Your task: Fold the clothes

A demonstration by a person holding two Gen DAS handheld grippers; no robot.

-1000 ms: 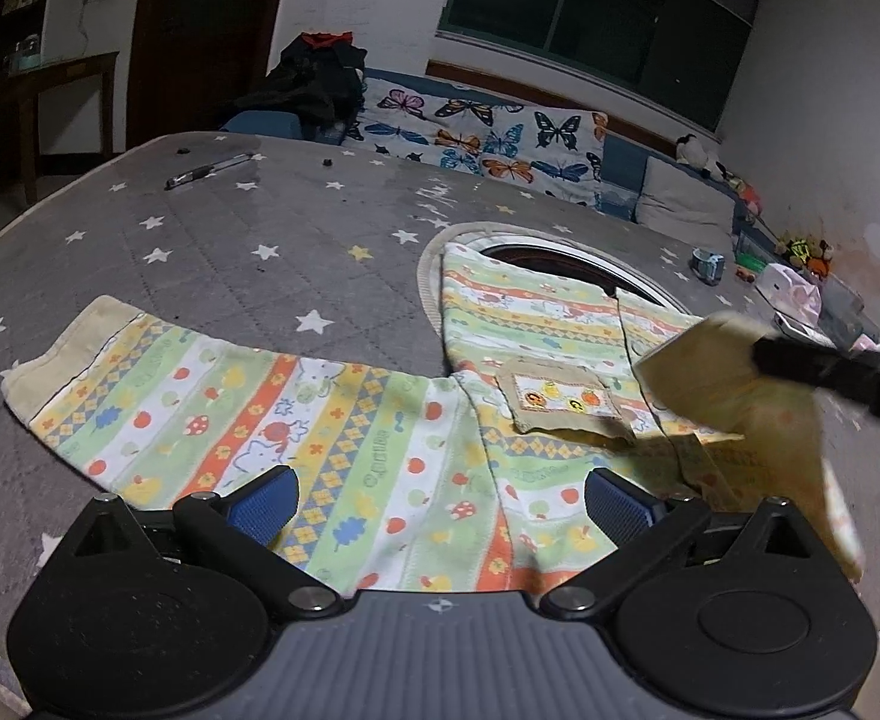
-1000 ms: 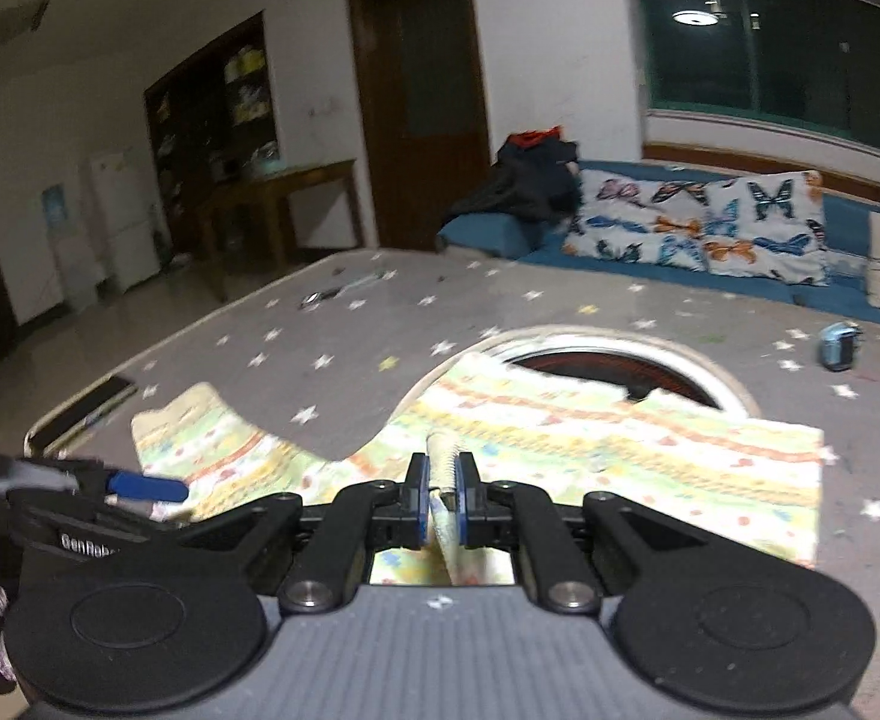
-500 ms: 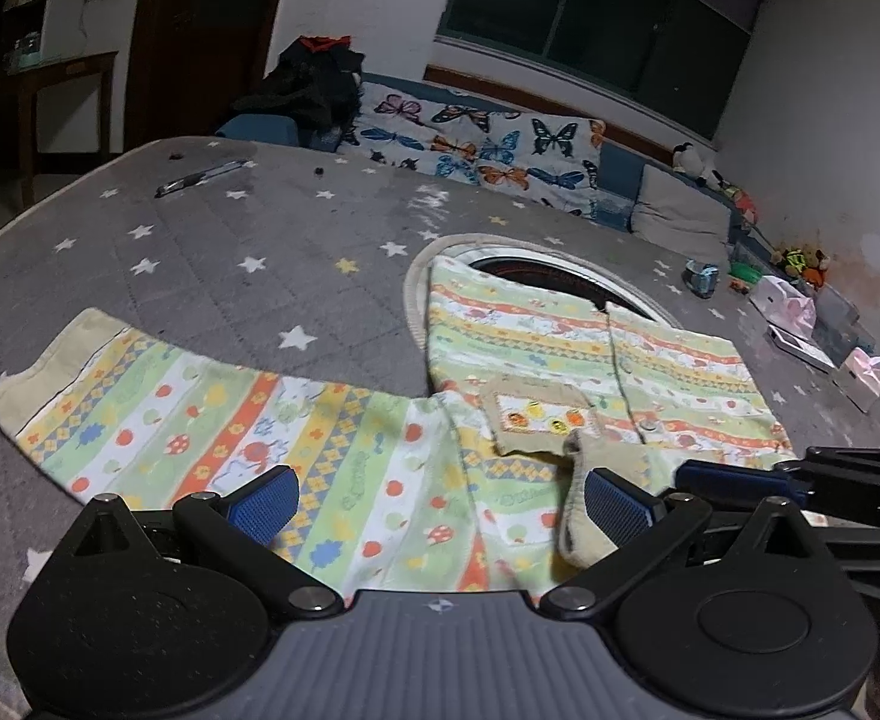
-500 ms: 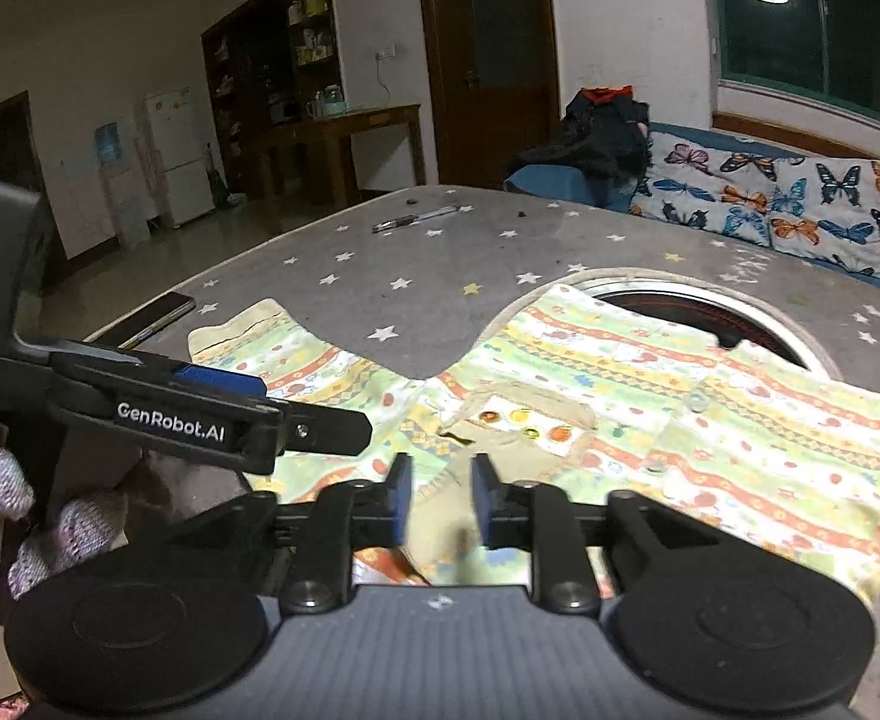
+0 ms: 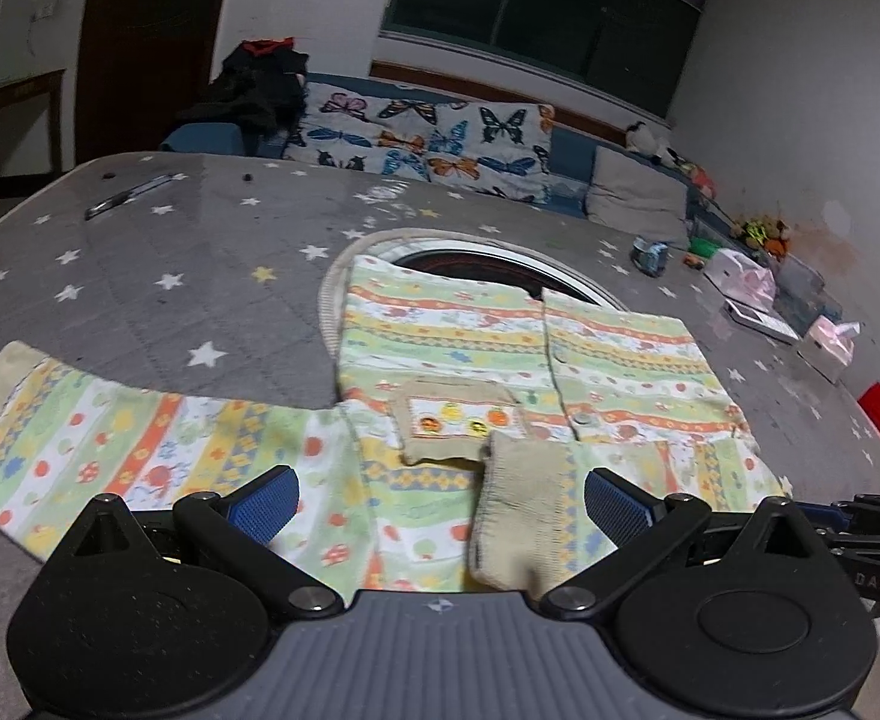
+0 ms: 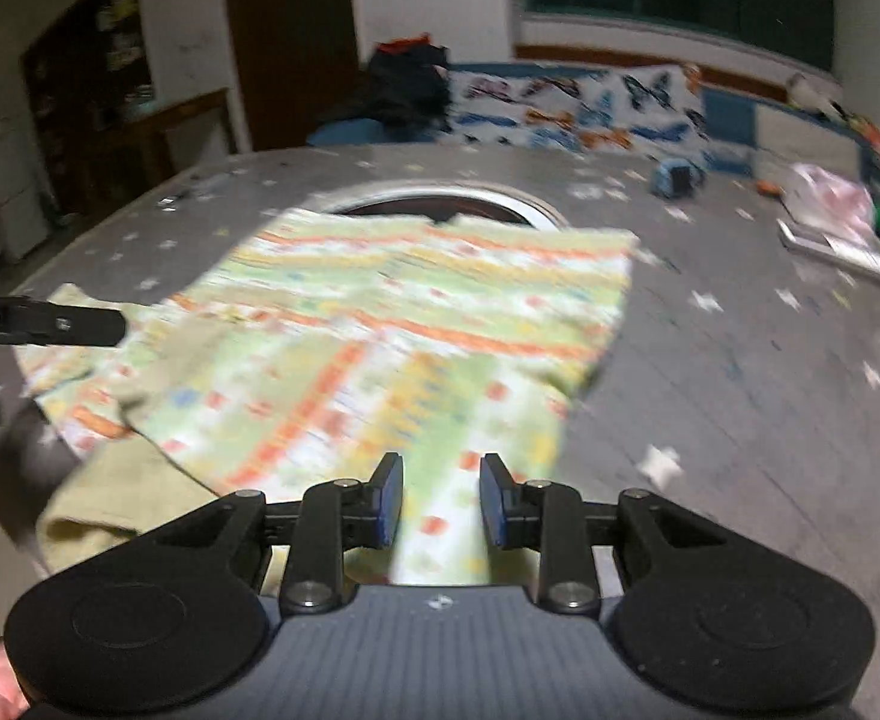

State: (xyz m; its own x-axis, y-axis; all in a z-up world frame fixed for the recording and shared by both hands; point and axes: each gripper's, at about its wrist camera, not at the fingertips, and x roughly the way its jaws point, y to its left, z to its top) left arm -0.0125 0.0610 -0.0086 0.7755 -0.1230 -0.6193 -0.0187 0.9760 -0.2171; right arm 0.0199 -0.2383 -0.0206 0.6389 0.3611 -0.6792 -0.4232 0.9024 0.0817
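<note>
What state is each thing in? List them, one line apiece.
Patterned garment: spread flat on the star-print cover.
Right sleeve: folded in over the body, cuff on top.
Left sleeve: stretched out flat, unfolded.
Left gripper: open, holding nothing.
Right gripper: jaws apart, nothing gripped, above the fabric.
</note>
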